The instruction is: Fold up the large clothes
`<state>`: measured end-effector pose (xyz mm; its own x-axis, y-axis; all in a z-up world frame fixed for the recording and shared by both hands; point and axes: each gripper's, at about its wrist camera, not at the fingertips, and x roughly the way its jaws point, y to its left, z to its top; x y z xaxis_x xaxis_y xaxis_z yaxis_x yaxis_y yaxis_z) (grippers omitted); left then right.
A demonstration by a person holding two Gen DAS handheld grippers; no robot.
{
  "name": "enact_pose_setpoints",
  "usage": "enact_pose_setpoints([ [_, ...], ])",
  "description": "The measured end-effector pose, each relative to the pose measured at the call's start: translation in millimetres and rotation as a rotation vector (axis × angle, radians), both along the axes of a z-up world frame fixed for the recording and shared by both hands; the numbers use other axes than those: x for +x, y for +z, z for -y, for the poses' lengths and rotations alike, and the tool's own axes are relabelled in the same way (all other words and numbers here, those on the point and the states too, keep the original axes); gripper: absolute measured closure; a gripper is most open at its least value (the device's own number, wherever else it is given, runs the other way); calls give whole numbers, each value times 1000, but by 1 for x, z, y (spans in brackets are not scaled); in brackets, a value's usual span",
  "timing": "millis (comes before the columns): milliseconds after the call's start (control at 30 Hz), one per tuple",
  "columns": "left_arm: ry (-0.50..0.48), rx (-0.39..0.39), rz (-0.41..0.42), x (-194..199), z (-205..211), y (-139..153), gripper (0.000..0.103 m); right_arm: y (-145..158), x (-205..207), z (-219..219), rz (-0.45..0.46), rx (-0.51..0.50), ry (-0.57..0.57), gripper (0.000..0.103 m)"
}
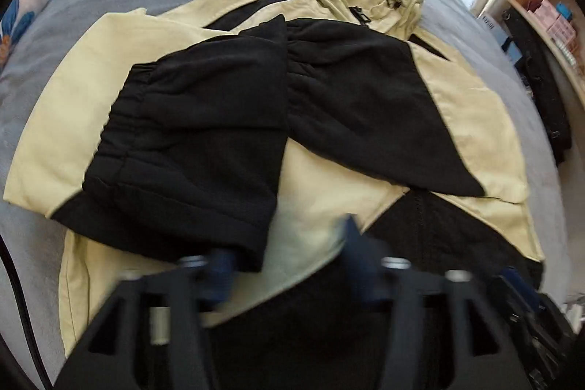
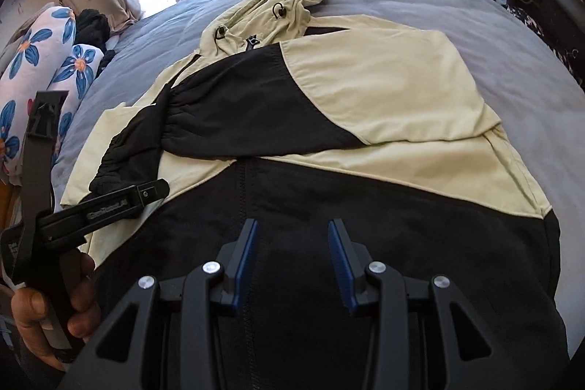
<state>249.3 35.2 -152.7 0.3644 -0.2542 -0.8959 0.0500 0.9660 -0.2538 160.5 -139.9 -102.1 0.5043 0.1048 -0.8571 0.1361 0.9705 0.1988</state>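
Two sleeves lie folded across the chest of a cream-and-black jacket (image 2: 329,141) spread on a grey bed (image 2: 475,35), hood (image 2: 270,10) at the far end and hem at the near edge. The left gripper (image 1: 289,262) stands released, its blurred jaws apart with nothing between them, just above the cuff of the left sleeve (image 1: 190,134). The right gripper (image 2: 292,258) hovers over the black lower front beside the zip (image 2: 241,192); its jaws are partly apart and hold nothing. Likely faults: the loose sleeves may slide off when the hem is lifted toward the hood; a shallow pinch on the slick fabric may catch one layer only, leaving a skewed fold.
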Motion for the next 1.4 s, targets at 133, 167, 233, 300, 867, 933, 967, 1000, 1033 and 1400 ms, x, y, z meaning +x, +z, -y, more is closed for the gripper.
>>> enact_pose_setpoints([
  [133,-3,-44,10,-8,-14,19,24,2,1,-8,14,21,27,64],
  [167,0,-43,14,-12,-18,24,24,4,2,-11,20,23,38,64],
  [233,6,-37,23,-19,-28,33,24,7,2,-18,29,24,61,64],
  [300,23,-21,40,-27,-39,41,24,10,3,-29,42,24,96,64],
  [867,283,94,117,-90,-148,58,24,17,43,-158,138,-73,523,45],
  [933,297,78,107,-92,-156,55,24,5,54,-175,111,-127,561,45],
  [967,302,71,103,-93,-159,53,24,1,56,-180,101,-144,570,45],
  [1000,306,67,99,-93,-162,51,24,-6,61,-188,83,-180,581,45],
  [1033,311,64,96,-94,-164,50,24,-11,65,-195,71,-216,592,45],
  [1400,319,66,99,-101,-171,46,24,19,84,-213,168,-360,608,95],
])
